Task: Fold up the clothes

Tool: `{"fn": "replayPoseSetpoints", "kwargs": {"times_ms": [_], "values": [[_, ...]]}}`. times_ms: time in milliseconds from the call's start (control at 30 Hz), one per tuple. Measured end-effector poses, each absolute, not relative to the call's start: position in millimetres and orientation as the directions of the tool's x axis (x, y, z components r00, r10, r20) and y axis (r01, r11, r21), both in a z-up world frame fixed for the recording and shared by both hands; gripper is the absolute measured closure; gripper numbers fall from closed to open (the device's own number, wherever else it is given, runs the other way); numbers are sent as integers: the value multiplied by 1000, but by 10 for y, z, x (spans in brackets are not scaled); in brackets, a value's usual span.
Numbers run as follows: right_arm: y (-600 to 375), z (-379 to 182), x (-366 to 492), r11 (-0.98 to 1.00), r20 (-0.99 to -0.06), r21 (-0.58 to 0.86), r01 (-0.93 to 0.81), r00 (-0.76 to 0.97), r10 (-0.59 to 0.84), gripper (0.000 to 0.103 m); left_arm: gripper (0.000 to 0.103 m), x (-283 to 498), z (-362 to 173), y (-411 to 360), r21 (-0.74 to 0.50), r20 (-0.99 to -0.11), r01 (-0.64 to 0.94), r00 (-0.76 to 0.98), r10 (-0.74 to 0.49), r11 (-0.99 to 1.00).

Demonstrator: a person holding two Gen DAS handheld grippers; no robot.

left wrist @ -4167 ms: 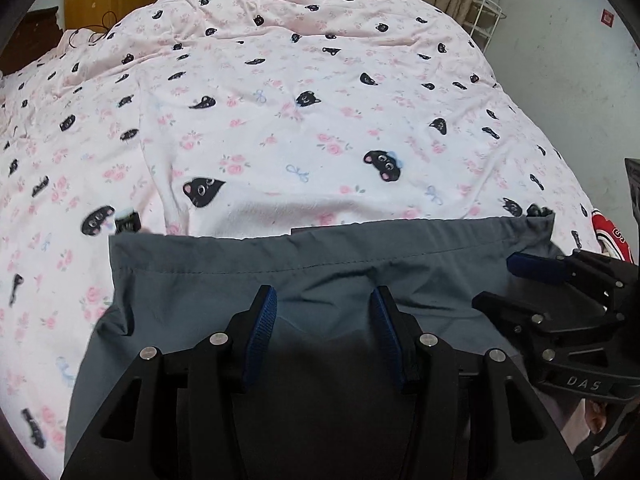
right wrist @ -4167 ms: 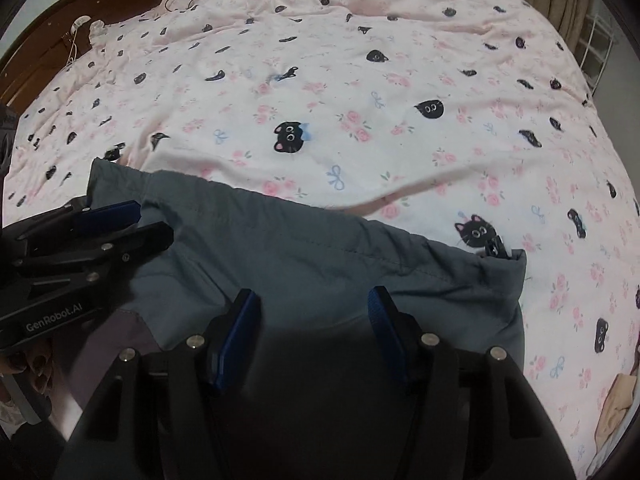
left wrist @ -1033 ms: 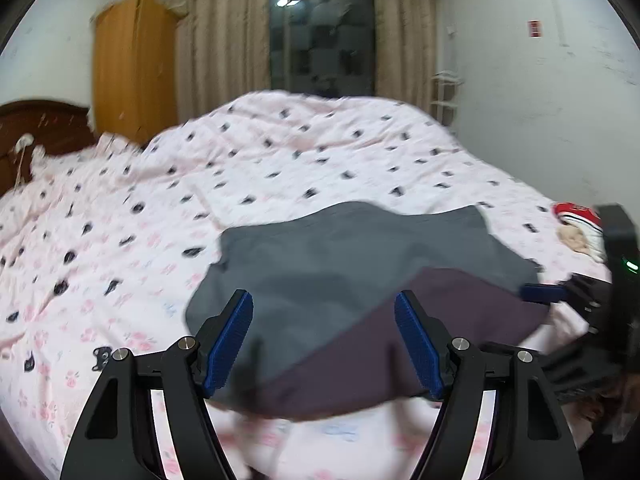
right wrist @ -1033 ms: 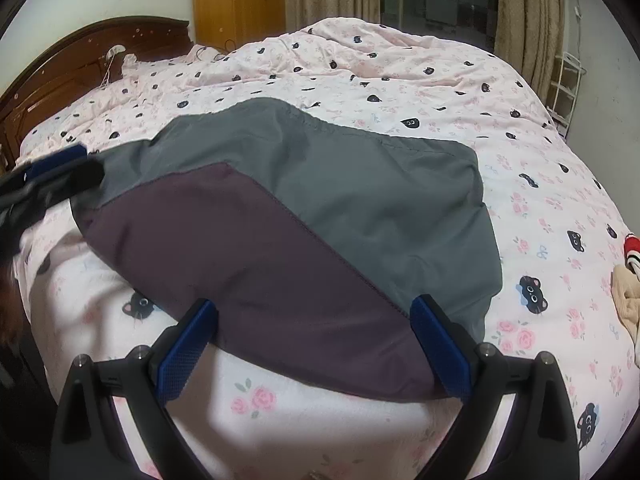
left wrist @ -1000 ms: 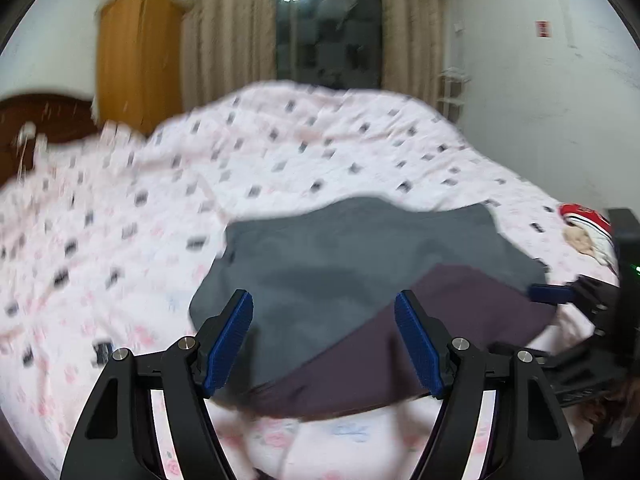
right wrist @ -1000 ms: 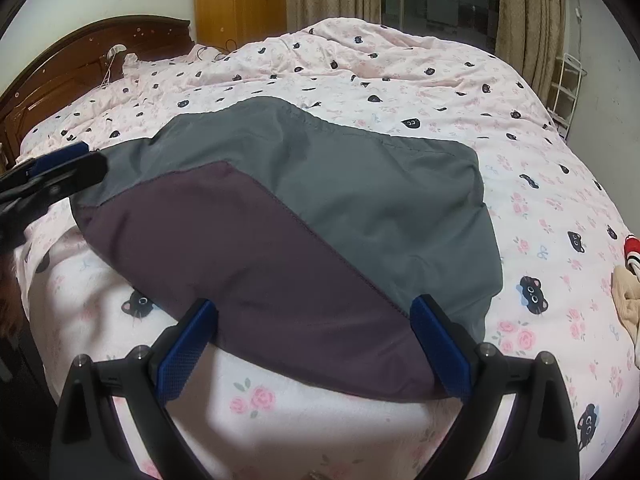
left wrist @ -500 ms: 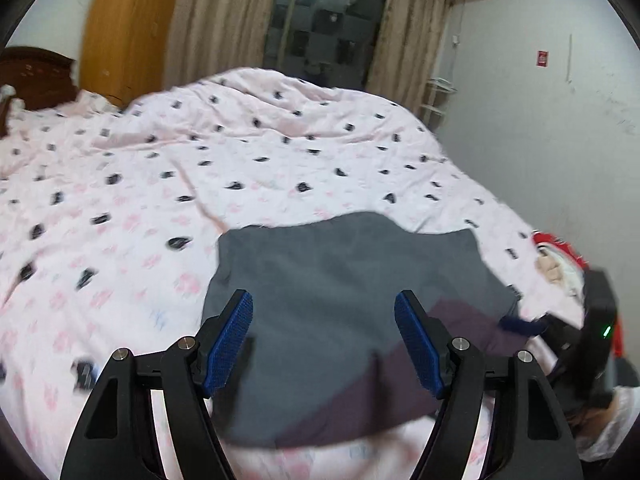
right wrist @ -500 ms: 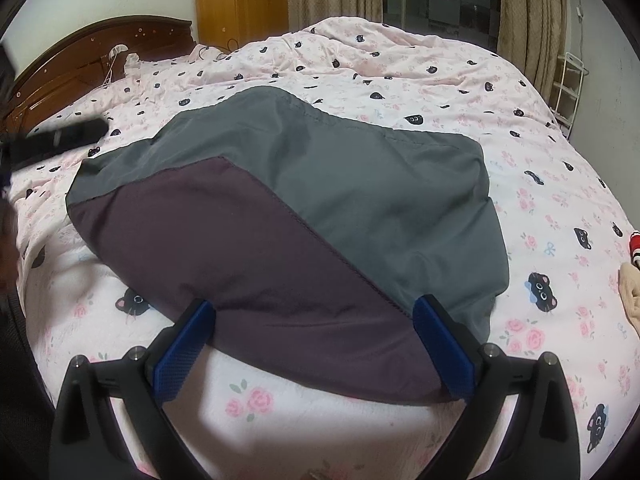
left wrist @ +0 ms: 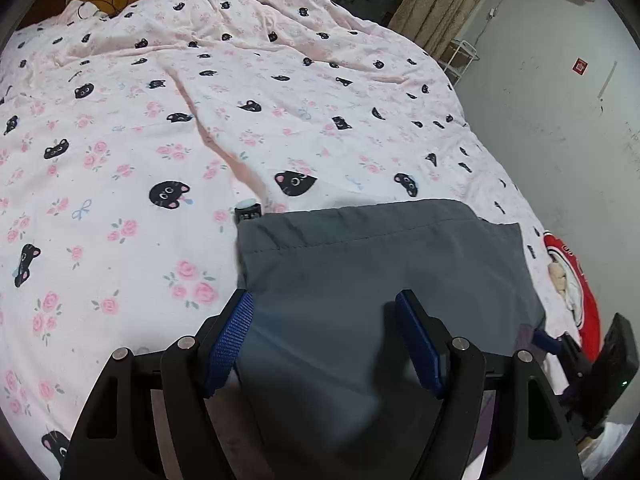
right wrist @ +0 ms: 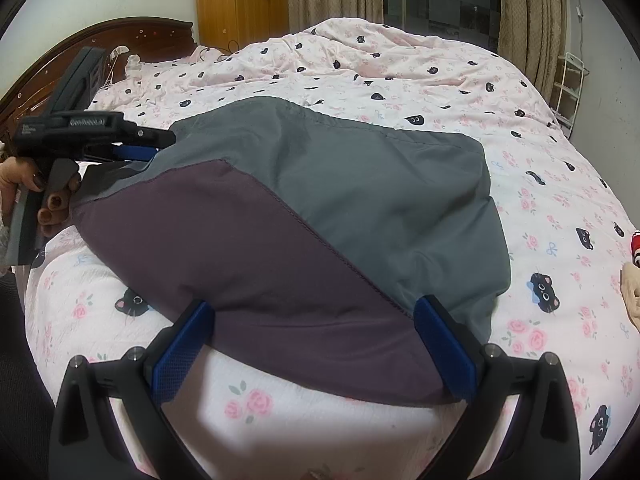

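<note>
A grey and dark purple garment (right wrist: 360, 208) lies spread flat on the pink cat-print bed cover (right wrist: 540, 184). My right gripper (right wrist: 314, 354) is open and hovers over the garment's near purple edge, without holding it. A hand holds my left gripper (right wrist: 140, 146) at the garment's far left corner. In the left wrist view my left gripper (left wrist: 324, 340) is open, and the grey cloth (left wrist: 380, 272) runs between its blue pads (left wrist: 232, 340). My right gripper (left wrist: 552, 342) shows only partly at the lower right.
A red and white item (left wrist: 572, 264) and a beige one (right wrist: 632, 288) lie at the bed's right side. A small black toggle (left wrist: 248, 212) sits at the garment's corner. A wooden headboard (right wrist: 120, 36), wardrobe (right wrist: 240, 0) and white rack (right wrist: 572, 80) stand around the bed.
My left gripper has dropped and moved in over the garment's left corner, so the cloth now lies between its open fingers. My right gripper has barely moved.
</note>
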State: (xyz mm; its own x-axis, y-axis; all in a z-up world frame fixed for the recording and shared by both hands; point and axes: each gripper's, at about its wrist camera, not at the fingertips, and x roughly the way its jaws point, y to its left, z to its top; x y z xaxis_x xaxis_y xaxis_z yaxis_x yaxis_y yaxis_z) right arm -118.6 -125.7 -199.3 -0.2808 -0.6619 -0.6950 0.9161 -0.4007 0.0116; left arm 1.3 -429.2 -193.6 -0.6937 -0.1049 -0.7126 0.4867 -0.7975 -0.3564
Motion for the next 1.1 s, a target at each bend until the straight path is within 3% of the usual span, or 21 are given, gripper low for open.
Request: {"fn": "replayPoseSetpoints", "kwargs": {"times_ms": [233,467,700,1100], "values": [[-1264,-1997,-1192,-402,-696,12,916,-281,-661,0,34,55,-1802,-4215,-282,-710,524,-677,-193,-804],[-1265,-1999,-1200,-399,-696,17,917,-276,-663,0,34,284,-1297,-3660,-241,-581,462,-773,-255,-853],[-1240,-1909,-1222,-401,-693,40,915,-264,-671,0,34,133,-1392,-2927,-143,-586,449,-757,-290,-882],[-696,-1667,-1572,-504,-659,288,814,-213,-721,0,34,-186,-1582,-2746,-110,-532,548,-738,-416,-829]]}}
